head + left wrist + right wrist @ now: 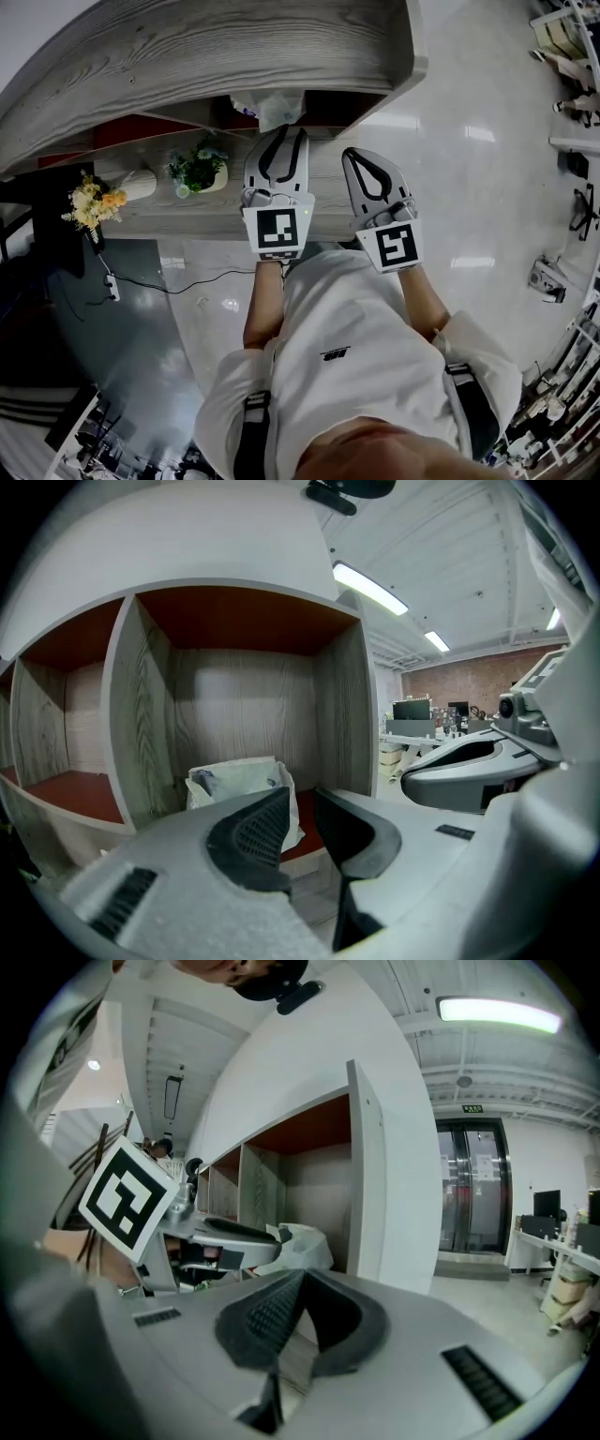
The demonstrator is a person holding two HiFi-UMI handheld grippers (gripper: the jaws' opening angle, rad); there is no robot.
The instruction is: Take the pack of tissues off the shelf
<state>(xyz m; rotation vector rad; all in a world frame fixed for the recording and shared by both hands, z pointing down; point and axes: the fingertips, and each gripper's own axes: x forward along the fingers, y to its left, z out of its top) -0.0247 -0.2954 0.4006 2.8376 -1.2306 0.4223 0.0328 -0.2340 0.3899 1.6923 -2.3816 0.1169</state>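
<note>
The pack of tissues (277, 107), in crinkly white wrap, stands in the rightmost shelf compartment on its red floor. From the left gripper view the tissue pack (236, 779) is just ahead and a bit left of the jaws. My left gripper (294, 131) points at it from close by, and a narrow gap shows between the jaws of this left gripper (302, 799), with nothing in them. My right gripper (351, 155) hangs to the right, outside the shelf's end panel (367, 1176). The tips of the right gripper (301, 1277) meet, empty. Its view shows the tissue pack (306, 1243) past the left gripper.
The wood-grain shelf unit (216, 47) has several open compartments with red insides (66, 789). On its lower ledge stand a green potted plant (198, 169) and a vase of yellow flowers (97, 202). A cable and power strip (112, 286) lie on the glossy floor.
</note>
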